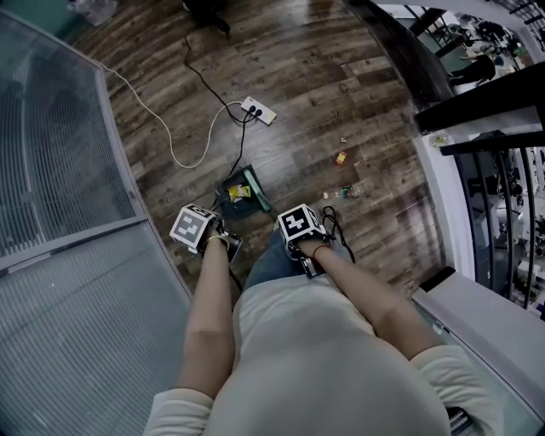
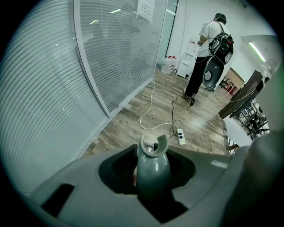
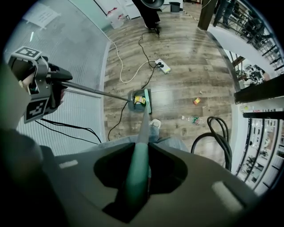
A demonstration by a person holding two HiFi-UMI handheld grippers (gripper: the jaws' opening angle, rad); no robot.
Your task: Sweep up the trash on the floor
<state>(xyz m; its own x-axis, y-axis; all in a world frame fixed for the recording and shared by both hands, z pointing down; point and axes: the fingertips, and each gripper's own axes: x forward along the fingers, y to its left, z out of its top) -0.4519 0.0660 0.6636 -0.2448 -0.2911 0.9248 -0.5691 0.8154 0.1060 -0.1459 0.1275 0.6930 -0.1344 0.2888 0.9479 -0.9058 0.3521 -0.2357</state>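
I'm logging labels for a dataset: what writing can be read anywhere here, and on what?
Nothing reads clearly.
Paper sheet on the glass wall: print too blurred.
Yellow wrapper in the dustpan: too small.
Marker cubes: square patterns, no words.

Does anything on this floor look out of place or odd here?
Yes. Loose litter lies on the wood floor right of the dustpan: a yellow scrap and a green-labelled piece. A power strip with trailing cables lies just beyond.
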